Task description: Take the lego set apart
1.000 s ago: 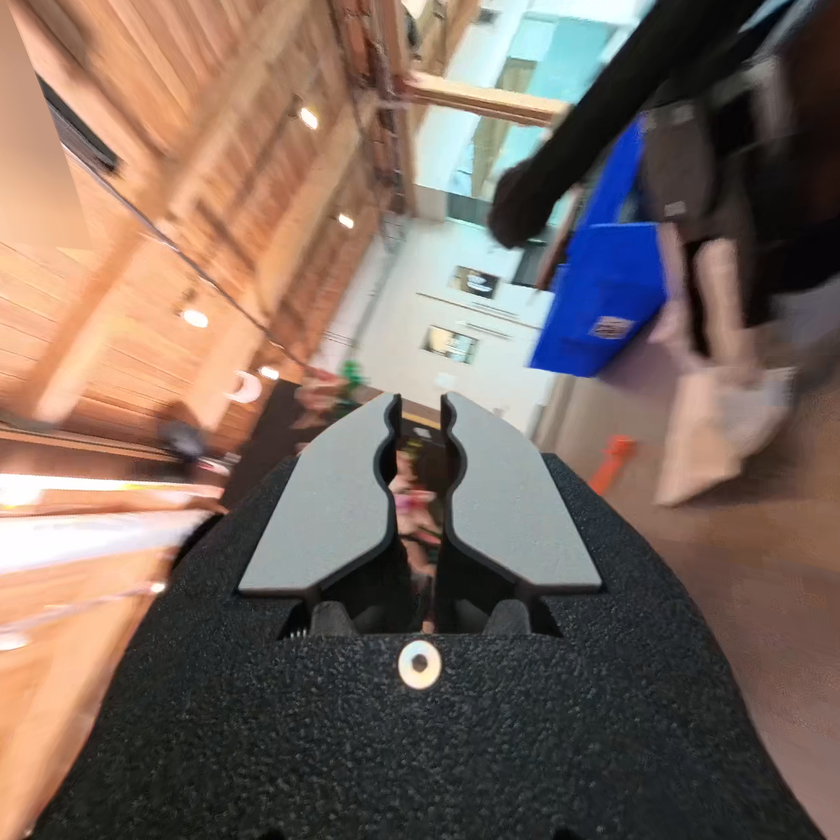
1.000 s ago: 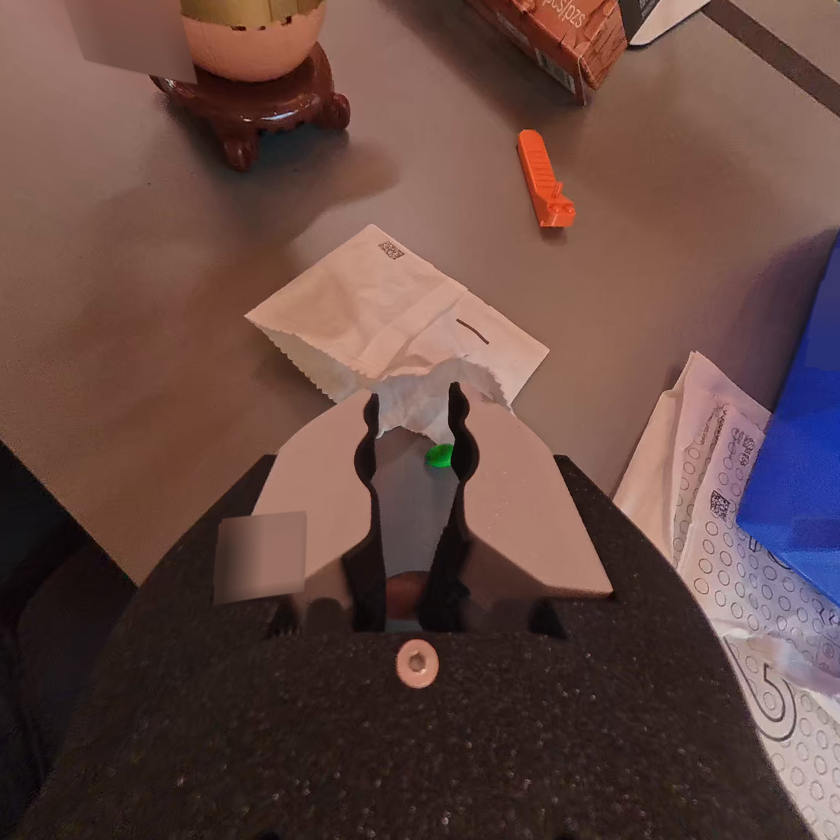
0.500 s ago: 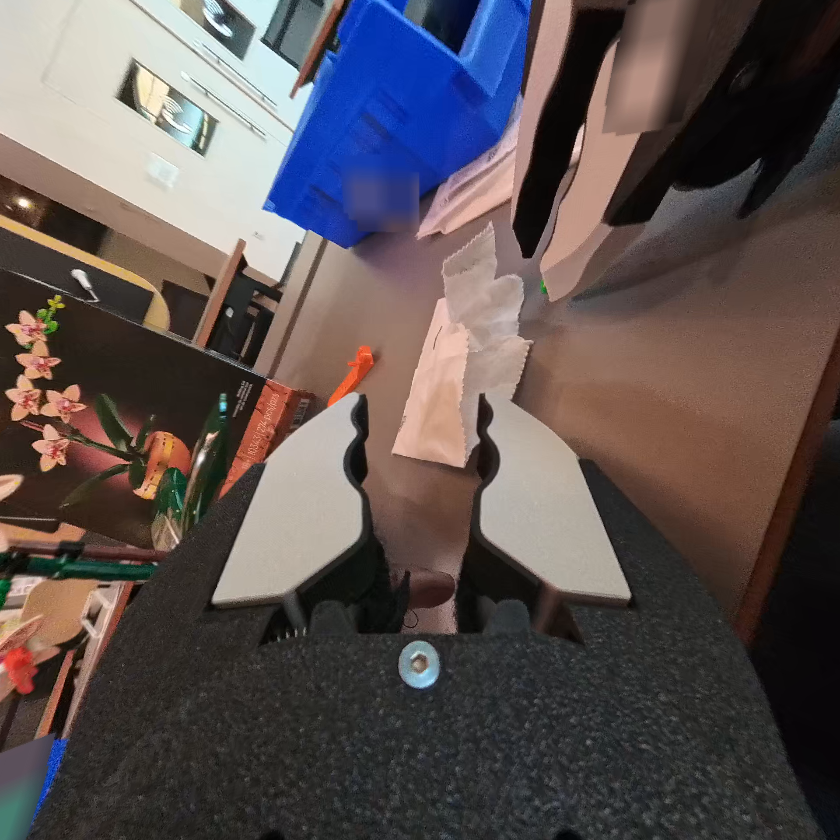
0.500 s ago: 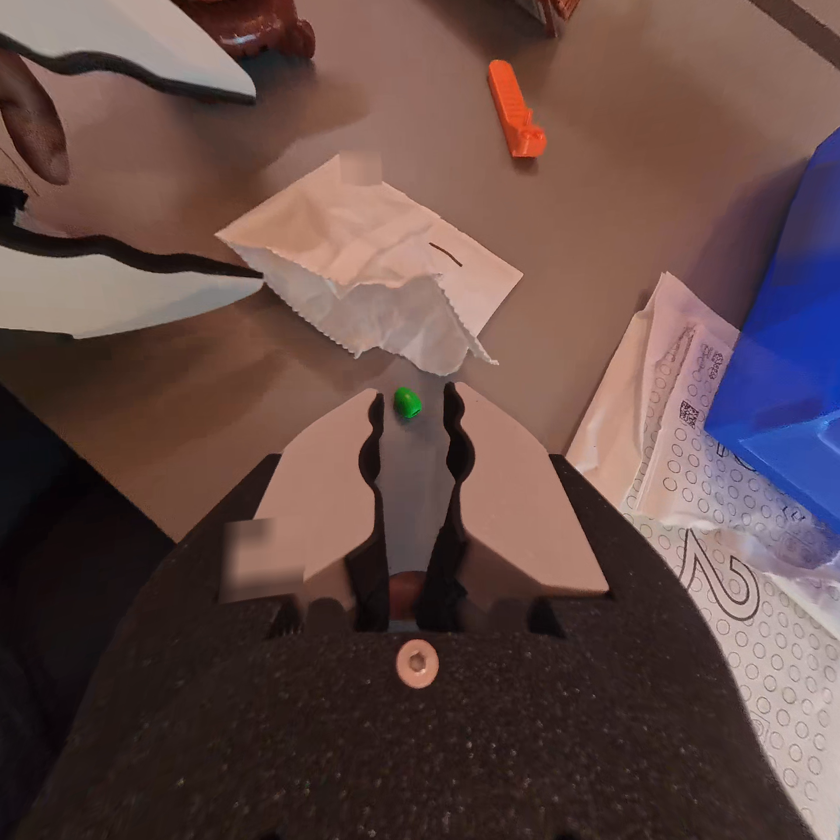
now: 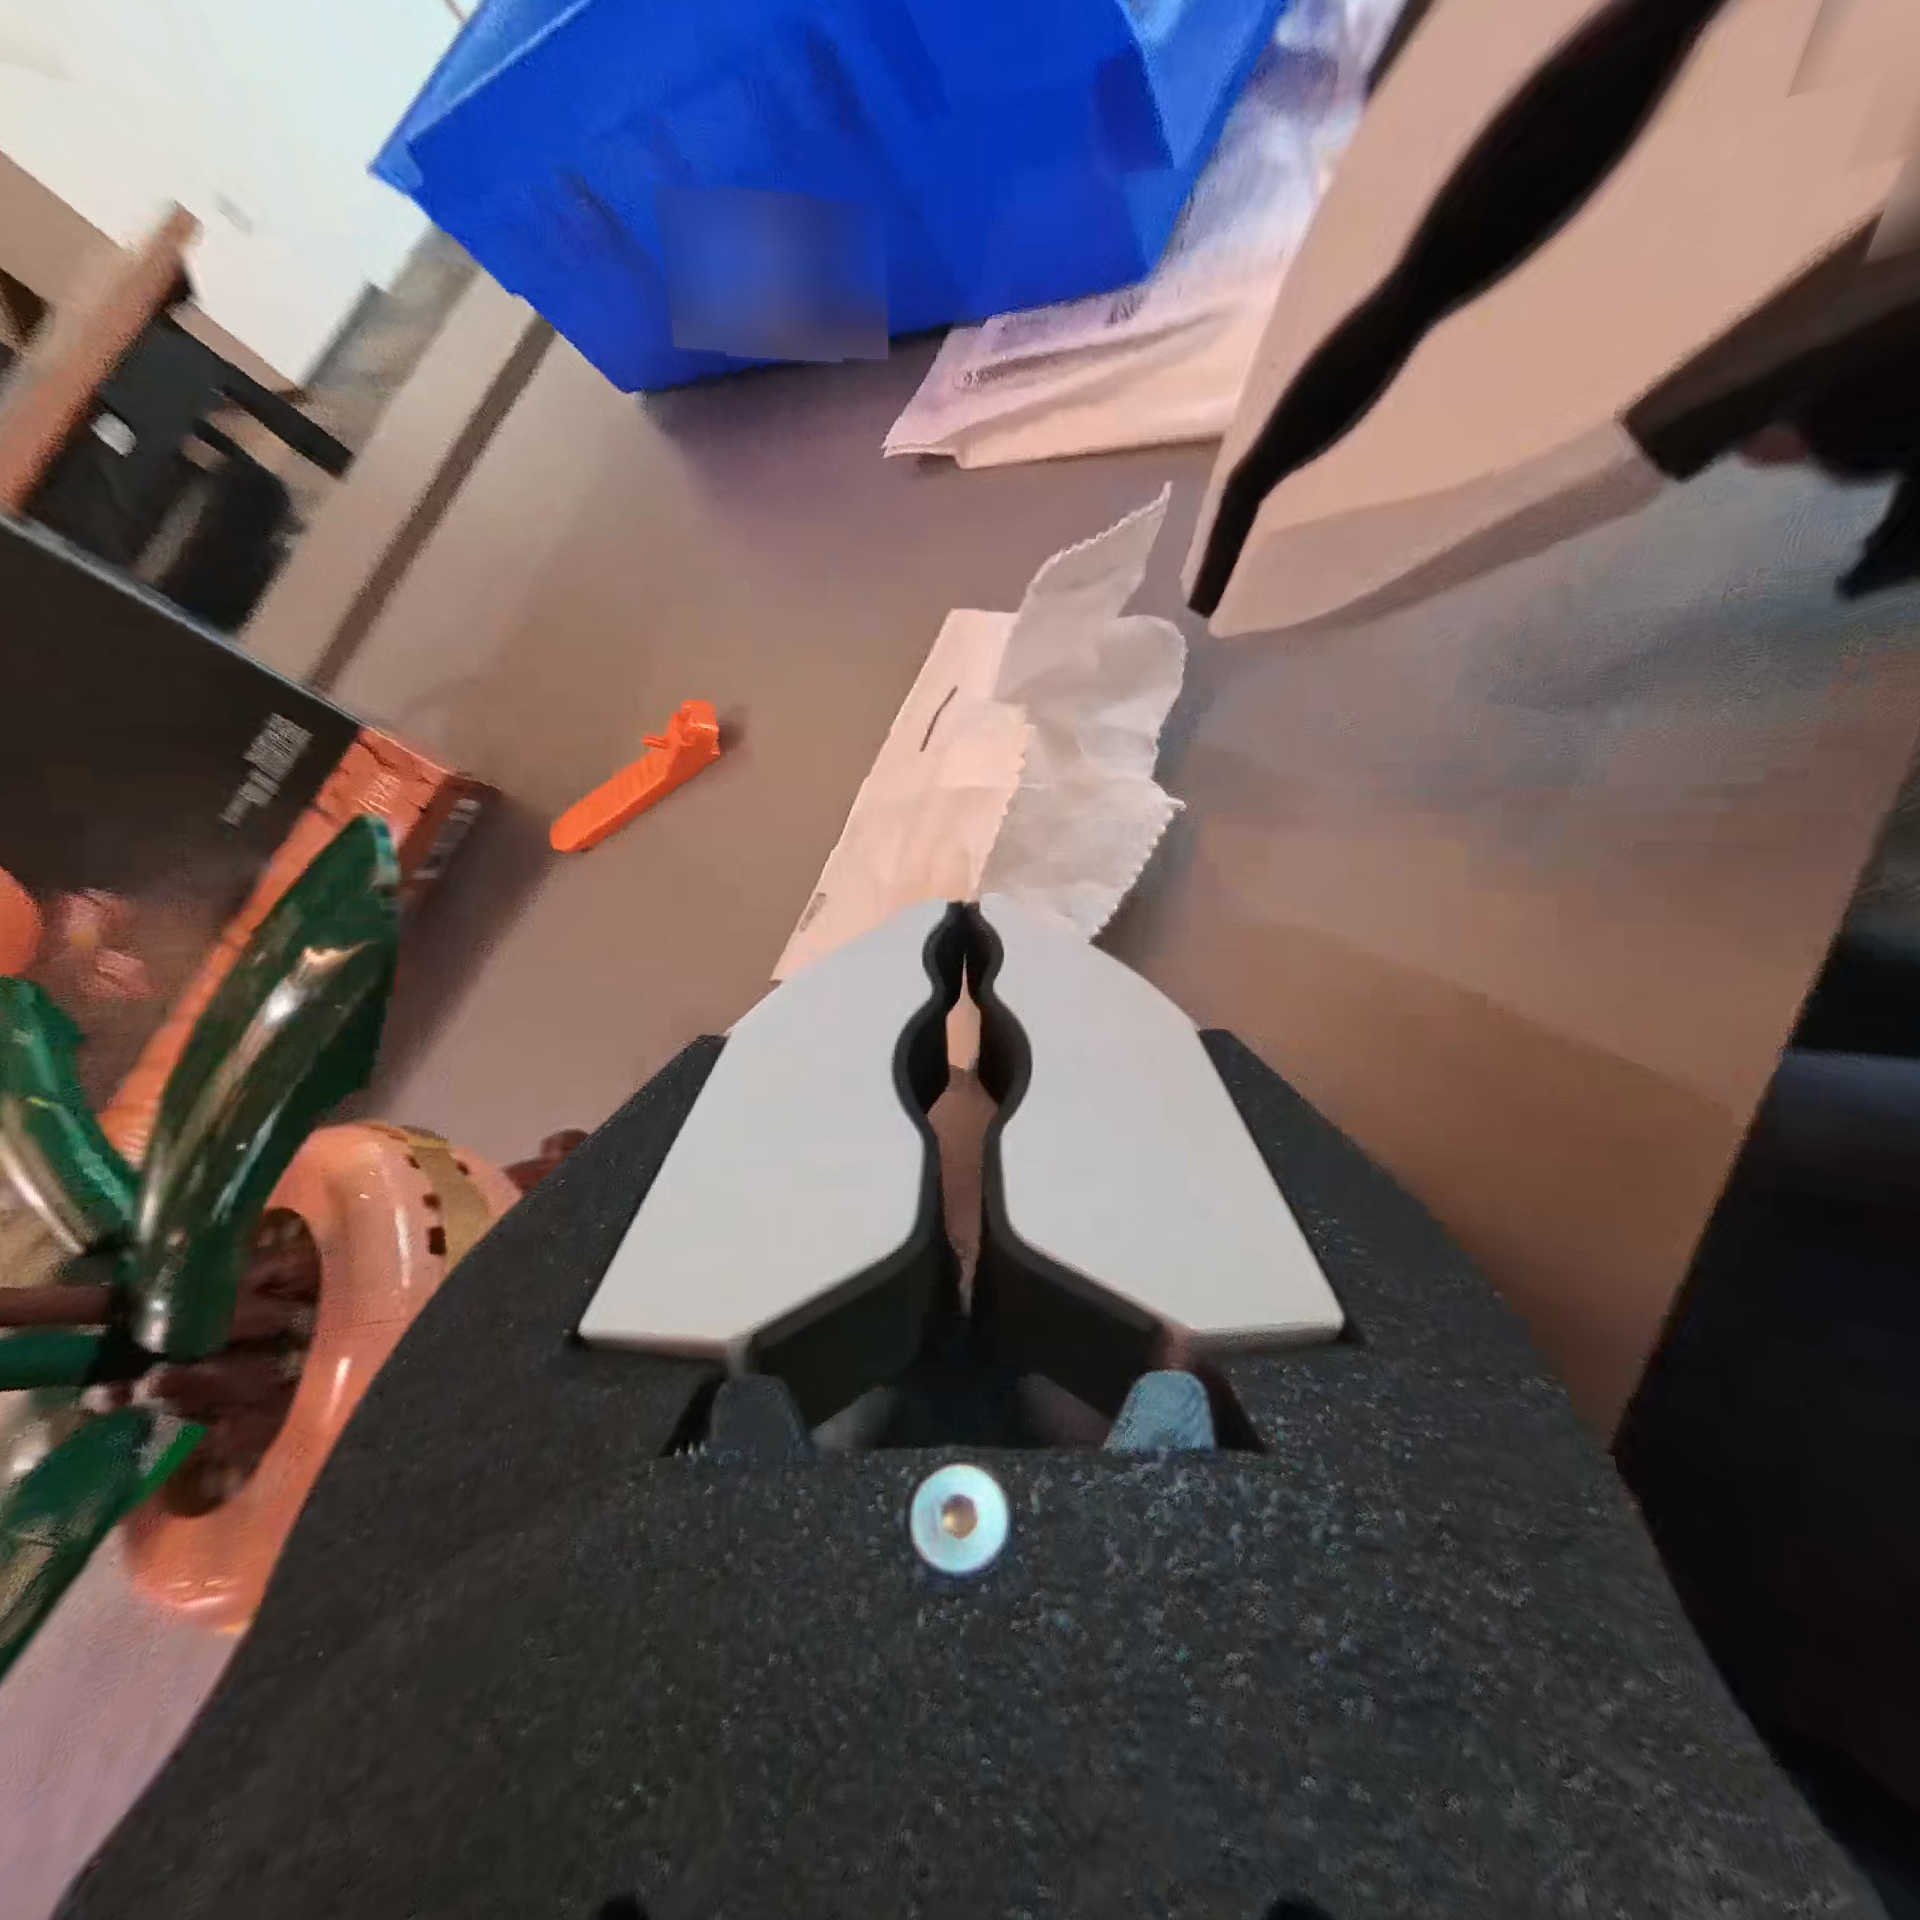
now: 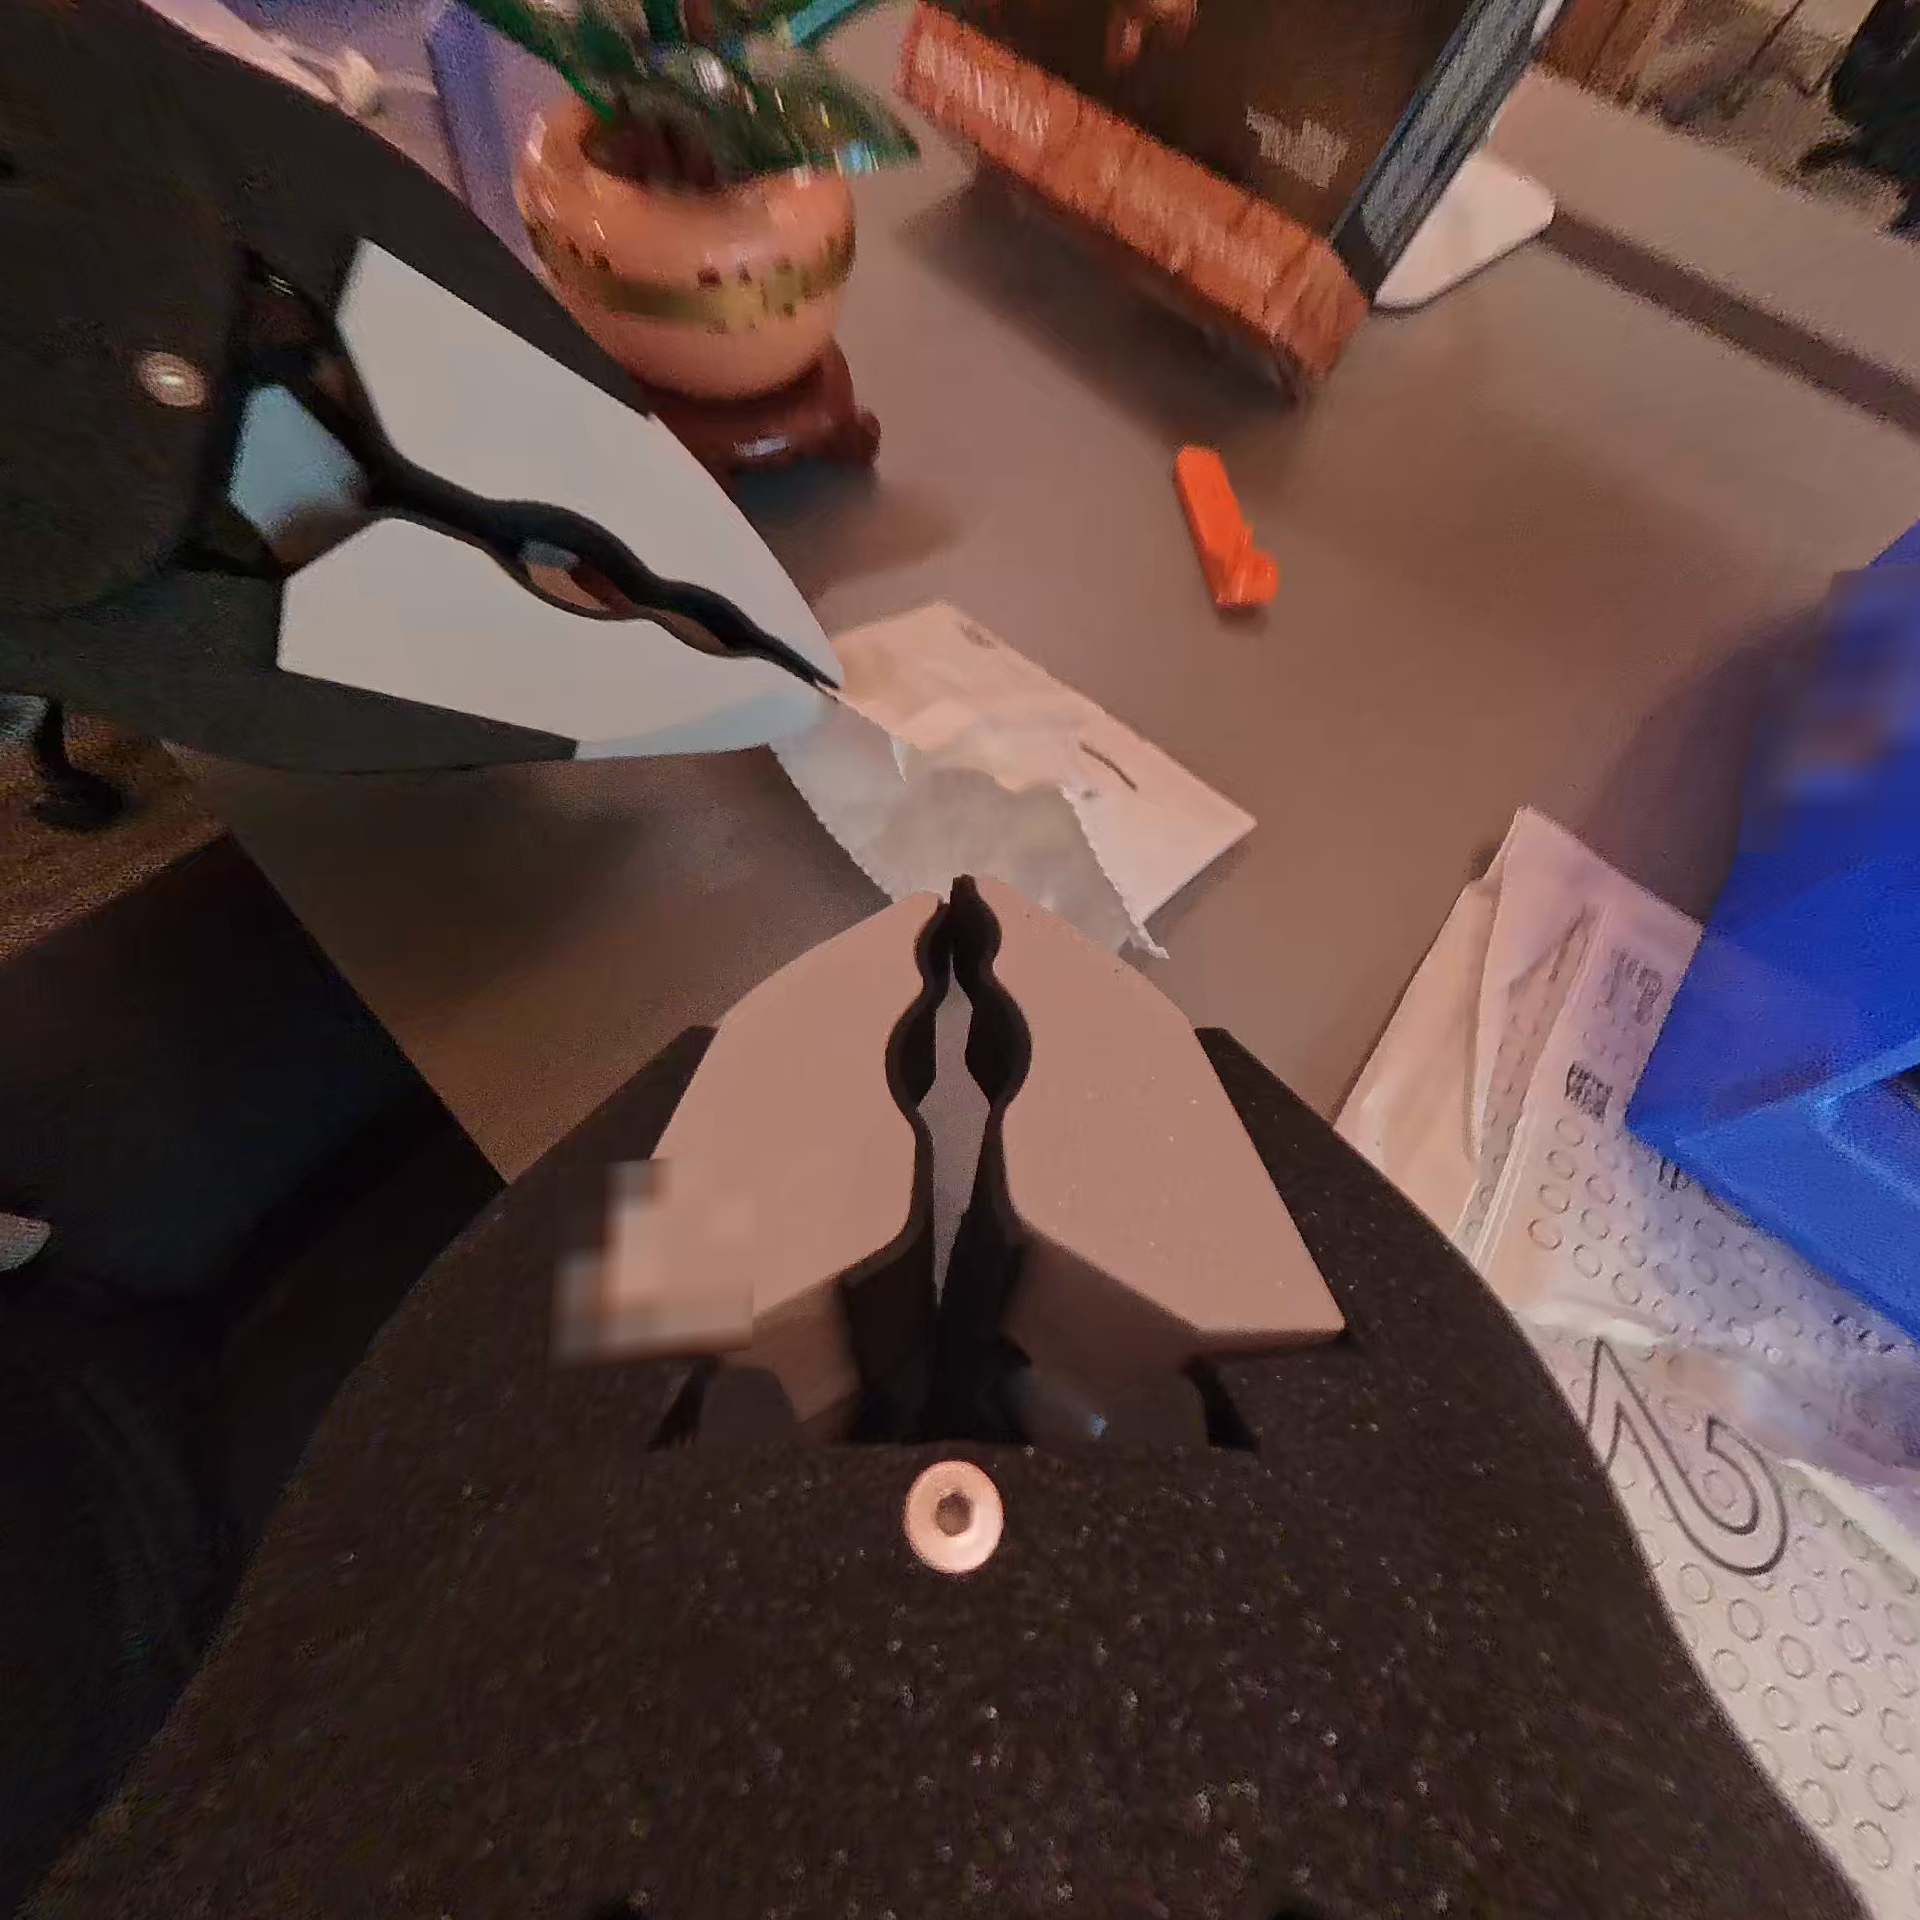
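Observation:
The lego set is a plant with green leaves (image 5: 270, 1039) in a pink pot (image 6: 707, 281) on a brown stand at the table's left. A white paper bag (image 6: 997, 727) lies in the middle with its torn mouth toward me. My left gripper (image 5: 961, 914) is shut, and in the right wrist view its tips (image 6: 831, 681) pinch the bag's mouth edge. My right gripper (image 6: 961, 883) is shut with its tips at the bag's mouth; it also shows in the left wrist view (image 5: 1205, 603). Nothing shows between its jaws. The small green piece is out of sight.
An orange brick separator (image 6: 1226, 540) lies beyond the bag. The set's box (image 6: 1132, 229) stands at the back. A blue bin (image 6: 1818, 987) sits on printed plastic bags (image 6: 1662, 1351) at the right. The table's near edge is just below both grippers. The left gripper's tips are roughly 7 centimetres from the right gripper's. The orange brick separator (image 6: 1226, 540) lies around 15 centimetres away from my left fingertips. It is also in sight in the left wrist view (image 5: 661, 755).
Both grippers have closed. The left swung down from facing the room to the bag's edge. The green piece, which lay at the right gripper's tips, no longer shows.

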Available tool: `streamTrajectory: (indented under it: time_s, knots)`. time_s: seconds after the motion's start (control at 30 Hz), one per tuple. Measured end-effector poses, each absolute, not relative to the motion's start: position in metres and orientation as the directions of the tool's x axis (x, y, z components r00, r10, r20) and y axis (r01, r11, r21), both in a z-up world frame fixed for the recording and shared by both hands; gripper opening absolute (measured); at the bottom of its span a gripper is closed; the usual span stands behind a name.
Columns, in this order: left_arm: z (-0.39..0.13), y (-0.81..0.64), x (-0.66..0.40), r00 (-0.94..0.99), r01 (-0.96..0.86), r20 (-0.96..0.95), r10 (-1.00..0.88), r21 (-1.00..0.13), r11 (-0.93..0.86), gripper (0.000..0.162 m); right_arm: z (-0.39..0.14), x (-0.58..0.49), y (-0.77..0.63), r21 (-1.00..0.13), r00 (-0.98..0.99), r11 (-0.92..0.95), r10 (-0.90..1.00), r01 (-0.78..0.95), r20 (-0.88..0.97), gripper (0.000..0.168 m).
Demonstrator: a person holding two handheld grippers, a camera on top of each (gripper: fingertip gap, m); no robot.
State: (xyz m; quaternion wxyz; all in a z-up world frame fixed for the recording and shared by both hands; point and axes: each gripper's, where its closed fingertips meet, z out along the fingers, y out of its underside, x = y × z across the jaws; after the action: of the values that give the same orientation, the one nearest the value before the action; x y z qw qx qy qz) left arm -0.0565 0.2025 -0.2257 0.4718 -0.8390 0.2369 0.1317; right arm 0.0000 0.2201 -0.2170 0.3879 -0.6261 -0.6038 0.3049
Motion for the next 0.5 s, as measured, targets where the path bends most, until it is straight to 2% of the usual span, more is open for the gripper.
streamTrajectory:
  time_s: [0.07, 0.17, 0.23, 0.33, 0.5]
  knots:
    - [-0.221, 0.204, -0.057, 0.902, -0.431, -0.346, -0.259, -0.773, -0.466, 0.000, -0.215, 0.000, 0.223, -0.843, 0.088, 0.059, 0.988, 0.535, 0.125, 0.000]
    - [-0.223, 0.205, -0.066, 0.916, -0.402, -0.327, -0.234, -0.757, -0.515, 0.000, -0.218, 0.009, 0.236, -0.843, 0.099, 0.086, 0.982, 0.532, 0.163, 0.005]
    - [-0.224, 0.205, -0.064, 0.911, -0.413, -0.340, -0.235, -0.746, -0.522, 0.000, -0.219, 0.026, 0.242, -0.844, 0.084, 0.076, 0.986, 0.531, 0.142, 0.020]
    - [-0.226, 0.204, -0.059, 0.909, -0.417, -0.344, -0.236, -0.737, -0.531, 0.000, -0.230, 0.061, 0.251, -0.809, 0.066, 0.016, 0.995, 0.587, 0.068, 0.027]
    - [-0.227, 0.204, -0.058, 0.914, -0.405, -0.335, -0.228, -0.729, -0.552, 0.000, -0.232, 0.104, 0.257, -0.780, 0.023, -0.025, 1.000, 0.625, -0.013, 0.024]
